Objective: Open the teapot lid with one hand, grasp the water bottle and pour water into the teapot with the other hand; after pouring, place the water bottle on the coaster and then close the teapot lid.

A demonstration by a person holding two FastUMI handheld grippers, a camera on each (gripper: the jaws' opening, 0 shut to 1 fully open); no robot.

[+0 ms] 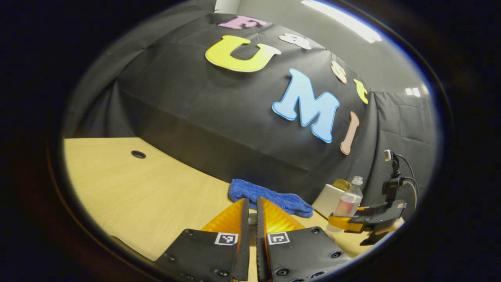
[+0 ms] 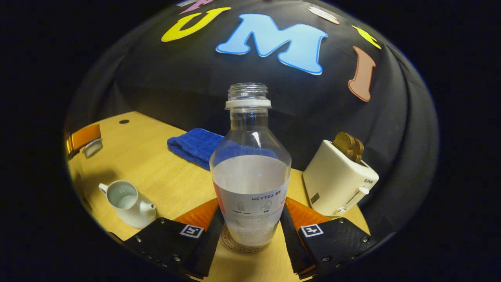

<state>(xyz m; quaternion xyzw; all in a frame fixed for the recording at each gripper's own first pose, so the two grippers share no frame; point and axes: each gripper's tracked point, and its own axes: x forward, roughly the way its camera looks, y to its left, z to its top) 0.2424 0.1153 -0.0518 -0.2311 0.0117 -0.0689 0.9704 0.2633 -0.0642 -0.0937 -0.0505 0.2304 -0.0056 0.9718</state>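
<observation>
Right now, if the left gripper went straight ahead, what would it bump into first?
Probably the blue towel, lying on the table just past the left gripper; its height over the table is unclear.

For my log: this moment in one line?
bottle on coaster | right gripper around bottle | teapot open | left gripper holds lid

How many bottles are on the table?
1. The water bottle stands on the coaster, between the right hand-held gripper's fingers, beside the toaster.
</observation>
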